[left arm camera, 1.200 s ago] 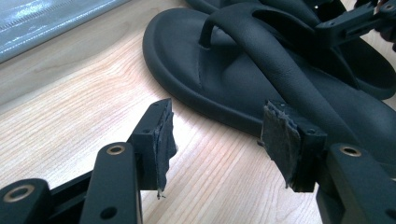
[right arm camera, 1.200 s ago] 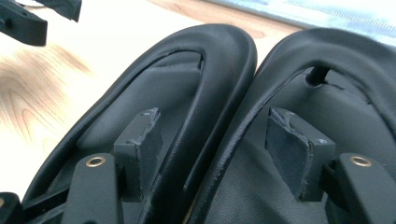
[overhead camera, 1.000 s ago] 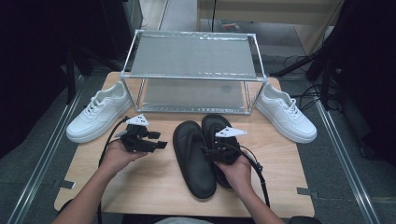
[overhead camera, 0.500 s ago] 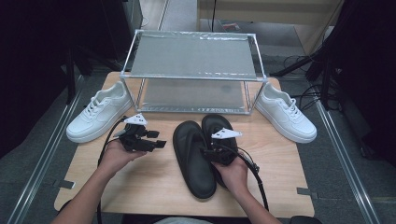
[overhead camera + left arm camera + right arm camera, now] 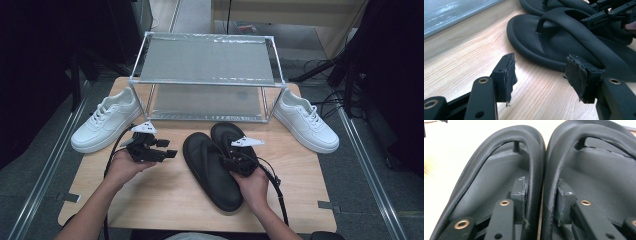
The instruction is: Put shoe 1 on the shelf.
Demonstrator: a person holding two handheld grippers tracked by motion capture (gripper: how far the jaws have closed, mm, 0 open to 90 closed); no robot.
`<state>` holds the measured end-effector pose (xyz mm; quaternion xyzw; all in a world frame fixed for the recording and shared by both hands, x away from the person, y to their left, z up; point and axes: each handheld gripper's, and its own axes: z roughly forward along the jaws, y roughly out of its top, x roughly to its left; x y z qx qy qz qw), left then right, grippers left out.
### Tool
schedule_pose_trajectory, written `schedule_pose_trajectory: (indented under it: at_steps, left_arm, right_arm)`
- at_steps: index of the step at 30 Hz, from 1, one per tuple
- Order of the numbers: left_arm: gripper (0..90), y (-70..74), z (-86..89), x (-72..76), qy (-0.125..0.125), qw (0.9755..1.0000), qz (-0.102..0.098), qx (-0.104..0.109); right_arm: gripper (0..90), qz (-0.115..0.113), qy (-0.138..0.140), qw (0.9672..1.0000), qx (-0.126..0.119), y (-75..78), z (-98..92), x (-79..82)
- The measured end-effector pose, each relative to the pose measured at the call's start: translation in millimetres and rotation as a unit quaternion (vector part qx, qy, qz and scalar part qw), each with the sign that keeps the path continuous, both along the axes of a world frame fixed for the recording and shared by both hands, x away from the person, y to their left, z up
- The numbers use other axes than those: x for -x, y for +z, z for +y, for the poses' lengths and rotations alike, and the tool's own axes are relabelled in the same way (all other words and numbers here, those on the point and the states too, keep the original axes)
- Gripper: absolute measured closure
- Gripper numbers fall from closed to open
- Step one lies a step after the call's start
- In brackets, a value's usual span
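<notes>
**Gripper pinches sandal pair at the table**

The right gripper point(image 5: 541, 202) has just been closing, its jaws inside the two black sandals point(image 5: 215, 162) and pressing their touching inner straps together. The left gripper point(image 5: 540, 75) (jaws apart, nothing between) hovers beside them on the wooden table point(image 5: 165, 200).

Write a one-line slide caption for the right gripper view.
Right tongs closing on the adjoining inner straps of two black flip-flops, one pad inside each sandal, on a wooden table.
</notes>
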<state>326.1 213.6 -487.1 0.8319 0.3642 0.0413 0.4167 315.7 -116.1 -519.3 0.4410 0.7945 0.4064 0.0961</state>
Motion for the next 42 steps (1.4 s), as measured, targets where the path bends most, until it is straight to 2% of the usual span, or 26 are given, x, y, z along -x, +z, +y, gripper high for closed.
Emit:
schedule_pose_trajectory:
  at_steps: [4,8,12,21,27,31,42]
  left_arm:
    - [41.3,0.4,1.0,-0.1,0.001,1.0000,0.000,0.001]
    - [41.3,0.5,2.0,-0.4,0.002,1.0000,-0.001,0.002]
    - [41.1,0.9,2.6,-0.5,0.002,1.0000,0.000,0.003]
    - [40.3,1.8,0.4,0.5,-0.007,0.9999,-0.002,0.009]
    - [40.3,3.8,1.9,1.5,-0.006,0.9998,-0.009,0.014]
    - [40.3,5.6,3.1,2.9,-0.005,0.9997,-0.015,0.017]
    - [40.3,7.1,6.1,3.1,-0.003,0.9996,-0.016,0.024]
  right_arm:
    - [73.6,-0.003,0.000,1.0000,0.003,1.4,-2.0,-0.5]
    - [74.4,-0.008,0.005,0.9999,0.010,3.1,-3.2,-1.0]
    - [74.5,-0.003,0.005,1.0000,0.001,5.9,-5.7,-2.1]
    - [74.6,-0.012,0.005,0.9998,-0.013,21.4,-15.2,-7.1]
    - [74.5,-0.004,0.014,0.9998,-0.012,25.7,-15.3,-16.4]
    - [74.2,-0.014,0.014,0.9998,-0.008,26.6,-10.3,-24.7]
    - [74.7,-0.028,-0.009,0.9996,-0.006,28.5,10.2,-58.3]
